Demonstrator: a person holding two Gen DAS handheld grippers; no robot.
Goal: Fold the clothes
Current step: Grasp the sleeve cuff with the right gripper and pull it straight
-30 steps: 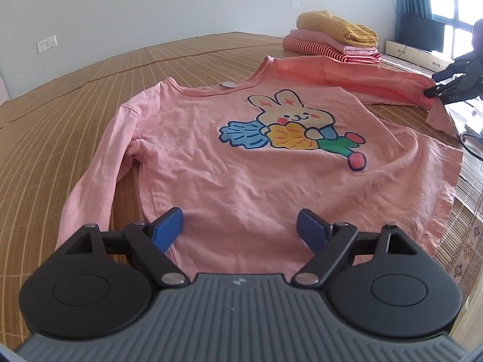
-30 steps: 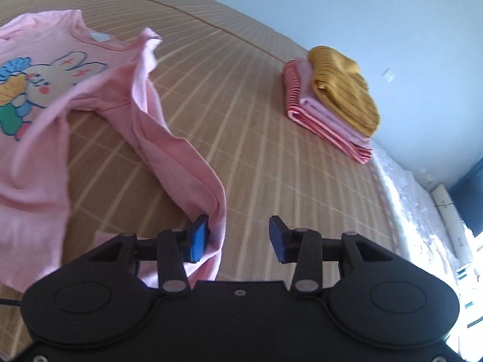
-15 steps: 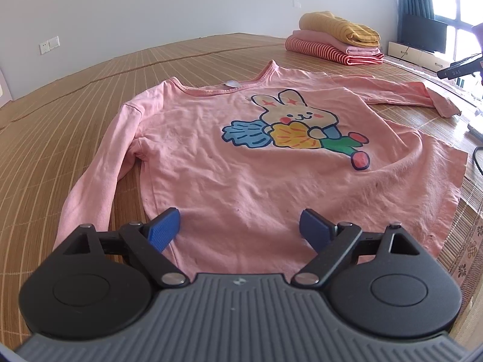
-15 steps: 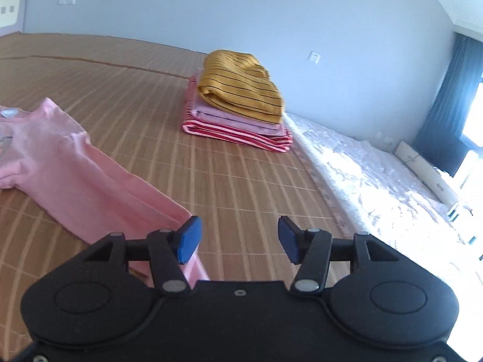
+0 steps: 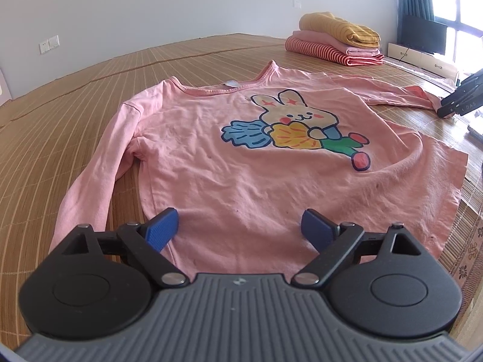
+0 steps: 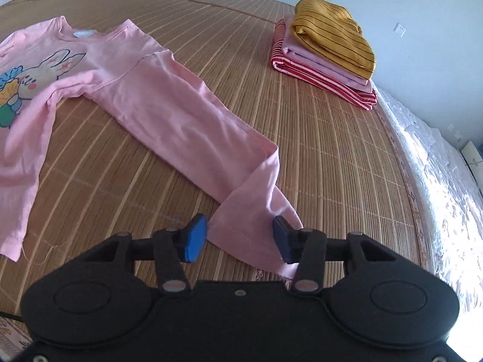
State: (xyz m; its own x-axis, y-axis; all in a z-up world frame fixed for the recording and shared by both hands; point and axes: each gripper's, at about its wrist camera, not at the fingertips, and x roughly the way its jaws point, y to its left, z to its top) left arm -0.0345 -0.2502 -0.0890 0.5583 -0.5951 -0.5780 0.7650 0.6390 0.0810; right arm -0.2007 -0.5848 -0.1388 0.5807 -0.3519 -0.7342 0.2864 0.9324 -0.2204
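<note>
A pink long-sleeved shirt (image 5: 241, 163) with a rabbit print lies face up and spread out on the woven mat (image 5: 60, 126). My left gripper (image 5: 240, 229) hovers open over the shirt's bottom hem, nothing pinched. The shirt's right sleeve (image 6: 181, 120) stretches out flat toward my right gripper (image 6: 240, 238). Its folded-over cuff end lies between the jaws, which are closing; the blue pads (image 6: 196, 238) stand clear of the cloth. The left sleeve (image 5: 99, 166) rests along the shirt's side. In the left wrist view the right gripper (image 5: 462, 99) shows at the right edge.
A stack of folded clothes (image 6: 326, 51), mustard on pink on red-striped, sits at the mat's far corner (image 5: 335, 42). A white quilted sheet (image 6: 437, 181) borders the mat on the right. Bare mat (image 6: 90, 181) lies between sleeve and shirt body.
The right sleeve, hanging lifted from the right gripper a second ago, now lies flat and stretched out on the mat. The right gripper has swung back over the cuff. The left gripper has stayed put.
</note>
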